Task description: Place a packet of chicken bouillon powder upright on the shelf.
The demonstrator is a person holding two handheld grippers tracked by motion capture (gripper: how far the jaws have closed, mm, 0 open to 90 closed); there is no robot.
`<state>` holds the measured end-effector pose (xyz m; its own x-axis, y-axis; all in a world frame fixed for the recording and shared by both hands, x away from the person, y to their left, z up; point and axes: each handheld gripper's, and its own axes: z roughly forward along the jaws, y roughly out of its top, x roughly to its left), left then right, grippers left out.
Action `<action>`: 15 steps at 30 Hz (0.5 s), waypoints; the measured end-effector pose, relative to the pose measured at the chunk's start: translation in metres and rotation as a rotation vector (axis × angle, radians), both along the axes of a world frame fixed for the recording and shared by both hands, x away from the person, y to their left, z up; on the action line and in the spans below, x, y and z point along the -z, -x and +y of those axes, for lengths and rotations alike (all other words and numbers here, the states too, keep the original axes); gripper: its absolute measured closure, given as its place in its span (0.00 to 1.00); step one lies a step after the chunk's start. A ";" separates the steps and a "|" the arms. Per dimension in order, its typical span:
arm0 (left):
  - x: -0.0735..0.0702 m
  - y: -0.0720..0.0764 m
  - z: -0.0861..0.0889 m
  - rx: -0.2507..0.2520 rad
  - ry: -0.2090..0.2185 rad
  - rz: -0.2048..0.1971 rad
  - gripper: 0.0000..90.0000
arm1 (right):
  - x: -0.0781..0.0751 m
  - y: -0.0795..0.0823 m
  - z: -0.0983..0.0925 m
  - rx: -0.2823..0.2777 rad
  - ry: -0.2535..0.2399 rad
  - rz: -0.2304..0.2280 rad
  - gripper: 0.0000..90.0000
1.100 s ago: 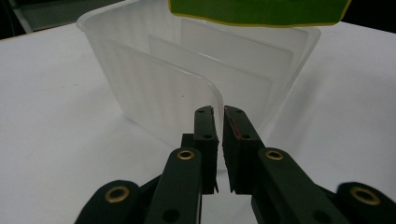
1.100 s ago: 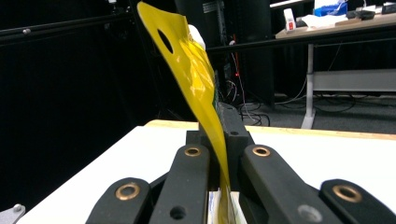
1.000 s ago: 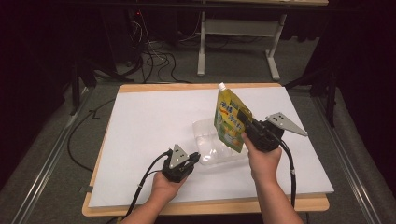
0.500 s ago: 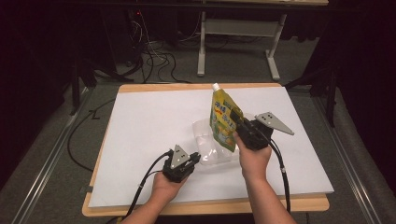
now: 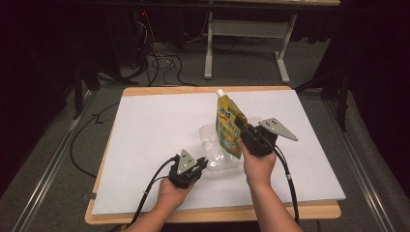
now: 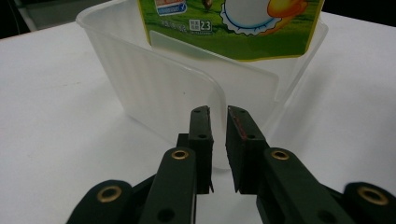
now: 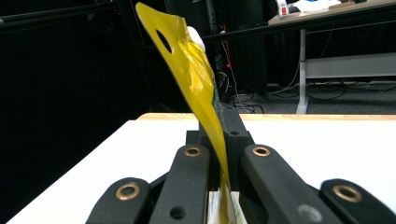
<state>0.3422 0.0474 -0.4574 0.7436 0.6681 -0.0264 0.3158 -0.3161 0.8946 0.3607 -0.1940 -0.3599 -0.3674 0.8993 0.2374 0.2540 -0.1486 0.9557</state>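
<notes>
I see a wooden-edged bench [image 5: 212, 90] covered by a white sheet [image 5: 154, 125]. Directly on the sheet sits a clear plastic container [image 5: 220, 153], near the front and a little right of centre, with bare sheet all round it

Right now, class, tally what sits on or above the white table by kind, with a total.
Clear plastic containers: 1
Yellow-green spouted pouches: 1
Handheld grippers: 2, the left gripper and the right gripper
Total: 4
</notes>
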 end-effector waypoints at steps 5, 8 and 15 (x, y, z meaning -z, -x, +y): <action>0.000 -0.001 0.000 -0.010 0.003 0.000 0.89 | 0.006 0.001 -0.001 -0.004 -0.010 -0.012 1.00; 0.000 -0.001 -0.001 -0.013 0.002 -0.001 0.89 | 0.010 0.001 -0.001 -0.007 -0.012 -0.017 1.00; 0.000 -0.002 0.000 -0.021 0.000 -0.002 0.89 | 0.018 0.000 0.000 -0.009 -0.014 -0.014 1.00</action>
